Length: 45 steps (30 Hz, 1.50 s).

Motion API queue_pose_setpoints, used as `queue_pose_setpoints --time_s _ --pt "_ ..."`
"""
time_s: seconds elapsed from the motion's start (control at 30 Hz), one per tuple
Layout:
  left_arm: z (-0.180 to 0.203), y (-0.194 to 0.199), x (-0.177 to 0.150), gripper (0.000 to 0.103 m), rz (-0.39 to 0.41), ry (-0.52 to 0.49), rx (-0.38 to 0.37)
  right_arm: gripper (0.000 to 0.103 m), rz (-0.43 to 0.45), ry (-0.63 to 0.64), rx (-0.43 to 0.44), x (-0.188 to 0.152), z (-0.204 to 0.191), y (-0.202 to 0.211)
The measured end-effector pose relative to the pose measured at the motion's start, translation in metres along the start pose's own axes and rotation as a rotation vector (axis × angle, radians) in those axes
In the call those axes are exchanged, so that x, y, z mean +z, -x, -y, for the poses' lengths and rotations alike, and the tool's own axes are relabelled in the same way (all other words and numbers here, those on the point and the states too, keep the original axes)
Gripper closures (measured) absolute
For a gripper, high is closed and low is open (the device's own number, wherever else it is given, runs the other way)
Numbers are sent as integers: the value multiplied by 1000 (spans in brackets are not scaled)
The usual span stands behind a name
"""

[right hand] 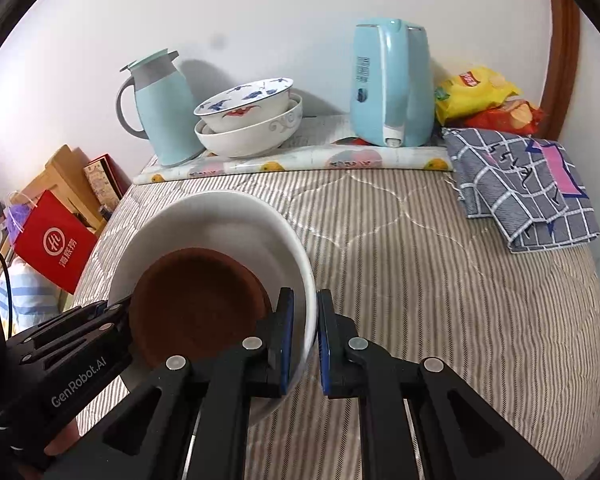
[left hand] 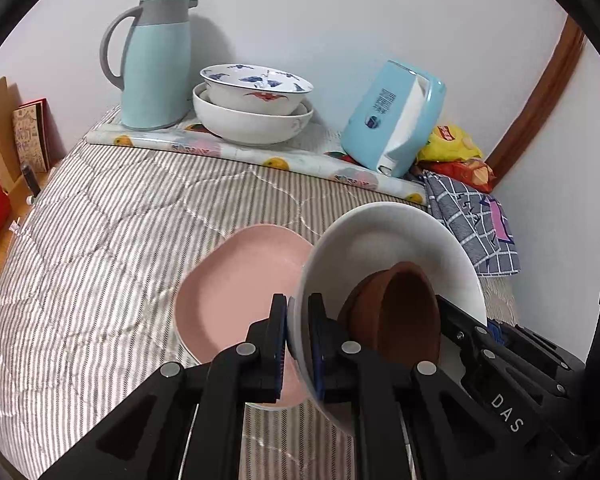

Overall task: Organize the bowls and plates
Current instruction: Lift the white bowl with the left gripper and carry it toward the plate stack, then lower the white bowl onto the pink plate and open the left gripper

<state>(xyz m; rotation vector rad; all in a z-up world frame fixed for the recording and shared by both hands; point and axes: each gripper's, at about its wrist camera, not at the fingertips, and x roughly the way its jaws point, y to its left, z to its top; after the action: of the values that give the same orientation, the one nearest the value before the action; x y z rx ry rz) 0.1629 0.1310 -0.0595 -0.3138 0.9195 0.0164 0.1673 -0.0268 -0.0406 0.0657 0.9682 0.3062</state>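
White bowl (left hand: 400,240) gripped at opposite rims, held over striped quilted cloth (left hand: 100,240).
Left wrist view: left gripper (left hand: 298,344) pinches the smooth rim; a matte brown bowl (left hand: 404,312) nests inside, with a glossy pink plate (left hand: 236,292) beneath. Right wrist view: right gripper (right hand: 304,344) clamps the opposite rim.

At lower centre the left tool (left hand: 298,344) pinches the near rim of a tilted white bowl (left hand: 380,236); a brown bowl (left hand: 396,312) lies inside it. The right tool (left hand: 460,320) grips the bowl's opposite rim at lower right. A pink plate (left hand: 236,288) rests on the striped bed cover (left hand: 120,232) just left. Upper centre, a patterned bowl (left hand: 256,88) sits nested in a white one beside a pale blue jug (left hand: 156,64).
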Motion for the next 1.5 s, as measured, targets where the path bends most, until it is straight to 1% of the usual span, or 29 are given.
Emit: queue_pose_setpoints --time_s 0.67,1.3,1.5 --pt "-42 -25 9 92 -33 64 40 92 -50 35 43 9 -30 -45" --pt "-62 -66 8 92 -109 95 43 92 -144 26 42 7 -30 -95" --pt "-64 -70 8 91 -113 94 29 92 -151 27 47 8 -29 -99"
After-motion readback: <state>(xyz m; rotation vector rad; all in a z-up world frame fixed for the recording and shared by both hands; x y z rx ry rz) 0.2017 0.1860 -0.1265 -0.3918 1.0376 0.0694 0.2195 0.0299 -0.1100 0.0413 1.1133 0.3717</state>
